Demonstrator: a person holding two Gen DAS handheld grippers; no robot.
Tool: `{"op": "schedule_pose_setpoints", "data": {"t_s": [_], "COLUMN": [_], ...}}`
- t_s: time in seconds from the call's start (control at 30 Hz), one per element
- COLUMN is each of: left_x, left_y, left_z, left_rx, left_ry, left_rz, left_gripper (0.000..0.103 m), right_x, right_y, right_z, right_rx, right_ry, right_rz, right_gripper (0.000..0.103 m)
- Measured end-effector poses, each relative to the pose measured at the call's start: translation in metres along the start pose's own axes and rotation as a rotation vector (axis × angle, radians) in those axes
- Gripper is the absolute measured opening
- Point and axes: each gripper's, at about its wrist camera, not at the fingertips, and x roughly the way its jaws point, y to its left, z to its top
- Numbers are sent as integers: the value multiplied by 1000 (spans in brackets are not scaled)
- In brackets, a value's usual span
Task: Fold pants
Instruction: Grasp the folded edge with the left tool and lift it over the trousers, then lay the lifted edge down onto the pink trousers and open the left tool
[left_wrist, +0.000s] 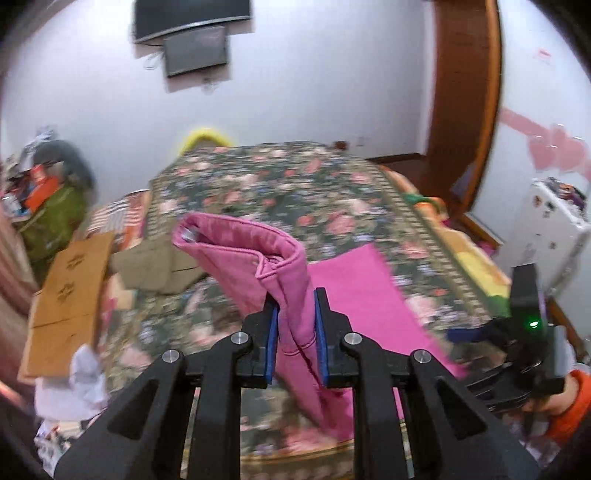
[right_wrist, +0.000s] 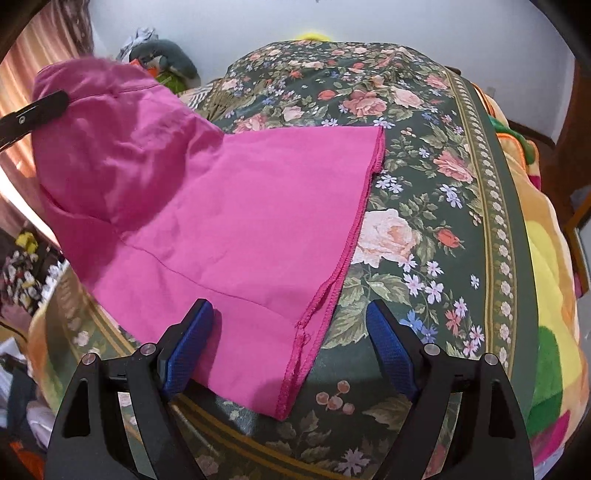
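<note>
Left gripper (left_wrist: 295, 306) pinching a lifted fold of pink pants (left_wrist: 258, 258), waistband curling over beyond the fingertips. Right gripper (right_wrist: 290, 321) spread wide, straddling the hem corner of pants flat on floral bedspread (right_wrist: 424, 184), blue pads (right_wrist: 388, 343) either side.

Readable text: none in either view.
Cardboard box (left_wrist: 70, 280): dark printed marks on its top face in the left wrist view, too blurred to read.
Orange carton (left_wrist: 40, 190): pale print on its side, too small and smeared to make out.
White cabinet (left_wrist: 554, 229): small colourful stickers on its front, no letters legible.
Green light on the other device (left_wrist: 533, 325): a plain dot, no figure.
</note>
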Motion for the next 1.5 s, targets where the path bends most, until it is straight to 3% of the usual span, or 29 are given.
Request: {"op": "schedule_pose_setpoints", "data": {"t_s": [0.2,0.37,0.53,0.7,0.8,0.87,0.93,1.0,1.13,1.27,1.5], "left_x": [23,55,84,90,91,89,84,78,70,80,137], "left_y": [-38,-60,-78,-90,-91,-90,-85,-76,-49,-17,26], "left_z": [8,-2,-22,-34,-34,-32,-29,-25,-9,6,27], "left_rx": [23,-5,-17,30,35,36,24,-6,-51,-50,12], "left_ry": [73,203,320,360,363,376,374,345,298,267,310], "left_rz": [-157,-296,-350,-356,-350,-342,-334,-325,-287,-177,-27], "left_gripper": [16,16,15,15,16,25,51,68,71,75,77], "right_x": [-27,-46,-56,-61,-63,-65,-68,-72,-69,-57,-20], "right_y": [-12,-25,-37,-43,-45,-44,-43,-41,-36,-31,-19], "right_z": [-3,-7,-14,-20,-20,-19,-17,-12,-3,3,7], "right_rx": [41,74,111,126,128,128,128,124,112,107,67], "right_ry": [-63,-96,-109,-109,-114,-121,-131,-149,-158,-147,-70], "right_rz": [-10,-37,-47,-57,-60,-61,-59,-51,-41,-11,12], "right_gripper": [82,82,82,82,82,83,83,83,83,83,83]}}
